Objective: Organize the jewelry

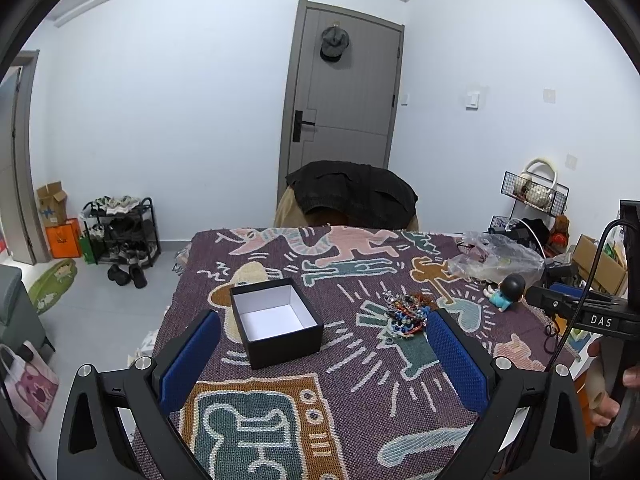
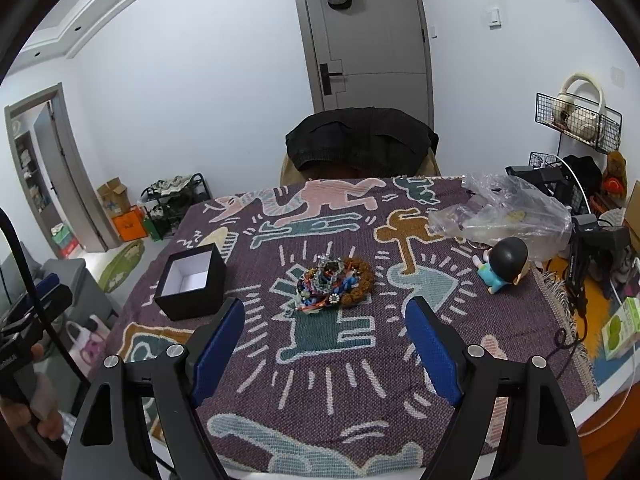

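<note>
Now, through the left wrist camera, we see our left gripper point(image 1: 324, 322) with its fingers wide and holding nothing. The black box point(image 1: 276, 320) sits open and bare just ahead of them, and the jewelry pile point(image 1: 406, 312) lies to the right of the box — close by our right finger. Through the right wrist camera, our right gripper point(image 2: 325, 312) is wide and holding nothing too, and the pile point(image 2: 334, 280) lies straight ahead between its fingers, right of the box point(image 2: 192, 280). We think the right hand is better lined up — the pile is a round heap.
</note>
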The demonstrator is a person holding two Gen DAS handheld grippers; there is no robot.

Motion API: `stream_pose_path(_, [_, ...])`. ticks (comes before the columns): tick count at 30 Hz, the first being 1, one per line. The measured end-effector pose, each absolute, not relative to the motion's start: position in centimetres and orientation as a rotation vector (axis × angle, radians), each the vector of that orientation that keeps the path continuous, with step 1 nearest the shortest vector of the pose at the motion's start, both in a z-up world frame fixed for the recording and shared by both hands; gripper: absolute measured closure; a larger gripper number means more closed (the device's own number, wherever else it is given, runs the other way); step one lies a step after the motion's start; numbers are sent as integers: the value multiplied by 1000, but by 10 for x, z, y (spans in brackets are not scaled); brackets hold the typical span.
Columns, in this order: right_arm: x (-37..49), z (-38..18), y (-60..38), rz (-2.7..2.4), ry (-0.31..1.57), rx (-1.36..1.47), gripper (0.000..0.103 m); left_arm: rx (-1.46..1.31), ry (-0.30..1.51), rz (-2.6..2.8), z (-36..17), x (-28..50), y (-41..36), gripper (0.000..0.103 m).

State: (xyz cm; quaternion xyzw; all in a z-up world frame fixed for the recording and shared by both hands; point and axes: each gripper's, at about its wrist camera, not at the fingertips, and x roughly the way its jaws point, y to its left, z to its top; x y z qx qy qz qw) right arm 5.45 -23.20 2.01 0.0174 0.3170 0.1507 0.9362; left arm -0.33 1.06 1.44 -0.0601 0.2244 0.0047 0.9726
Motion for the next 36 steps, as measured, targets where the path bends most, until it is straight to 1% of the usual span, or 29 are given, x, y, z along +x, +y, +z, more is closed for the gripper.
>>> stream_pose_path(36, [57, 19, -235, 278, 635, 20, 21, -117, 452, -14, 7, -4, 7, 0])
